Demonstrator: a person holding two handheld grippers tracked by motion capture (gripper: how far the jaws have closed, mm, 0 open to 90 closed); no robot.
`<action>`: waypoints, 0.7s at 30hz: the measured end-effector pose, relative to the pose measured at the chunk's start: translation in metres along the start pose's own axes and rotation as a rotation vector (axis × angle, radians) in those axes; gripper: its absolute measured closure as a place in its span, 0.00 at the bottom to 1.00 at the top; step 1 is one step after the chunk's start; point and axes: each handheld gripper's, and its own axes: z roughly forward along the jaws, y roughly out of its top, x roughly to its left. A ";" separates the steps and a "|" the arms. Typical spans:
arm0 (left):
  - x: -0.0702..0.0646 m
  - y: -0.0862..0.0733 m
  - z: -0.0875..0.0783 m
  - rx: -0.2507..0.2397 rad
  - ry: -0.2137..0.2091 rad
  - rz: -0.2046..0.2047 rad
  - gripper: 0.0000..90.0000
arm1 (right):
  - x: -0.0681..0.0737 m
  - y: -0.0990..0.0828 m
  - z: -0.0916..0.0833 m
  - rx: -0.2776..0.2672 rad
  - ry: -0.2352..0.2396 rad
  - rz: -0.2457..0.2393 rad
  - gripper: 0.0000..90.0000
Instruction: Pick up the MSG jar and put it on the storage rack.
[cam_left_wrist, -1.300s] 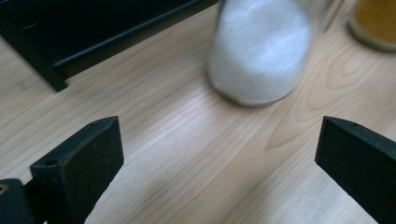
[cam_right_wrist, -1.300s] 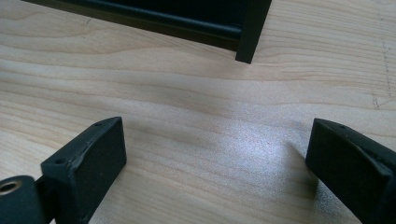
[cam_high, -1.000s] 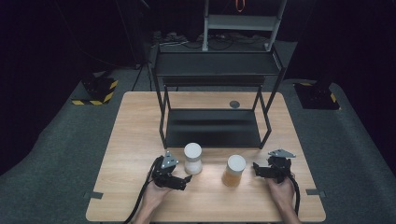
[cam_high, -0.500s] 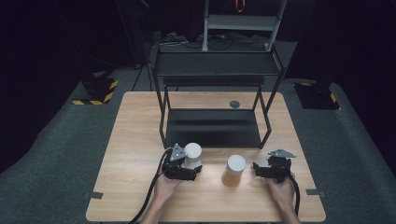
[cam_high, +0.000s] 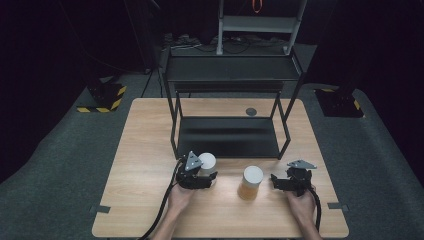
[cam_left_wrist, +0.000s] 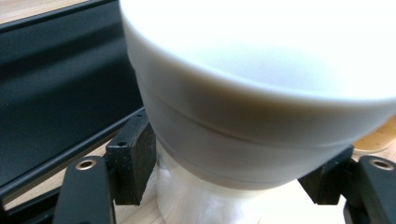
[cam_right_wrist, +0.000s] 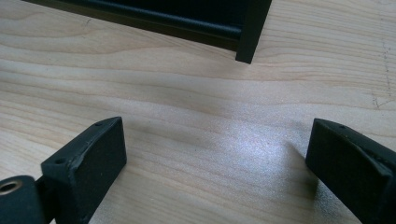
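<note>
- My left gripper (cam_high: 206, 176) has just been closing its jaws; they now clamp the white jar (cam_high: 207, 161) below its lid, pads pressed on both sides of its clear body in the left gripper view.
- My right gripper (cam_high: 274, 181) rests near the table's (cam_high: 145, 150) front right, jaws wide apart with bare wood between them.
- The amber jar (cam_high: 250, 182) stands upright between the two grippers, apart from both.
- The white jar sits just in front of the rack's (cam_high: 227, 135) lower shelf, near its left leg.
- Beyond it, a small dark disc (cam_high: 251, 111) lies on the table behind the shelf.
</note>
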 end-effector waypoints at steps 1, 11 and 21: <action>0.000 0.000 0.000 0.001 0.001 0.001 0.34 | 0.000 0.000 0.000 0.000 0.000 0.000 0.05; -0.011 0.002 -0.001 0.000 0.037 0.033 0.35 | 0.000 0.000 0.000 0.000 0.000 0.000 0.05; -0.009 0.007 -0.003 0.006 0.033 0.020 0.36 | 0.000 0.000 0.000 0.000 0.000 0.000 0.05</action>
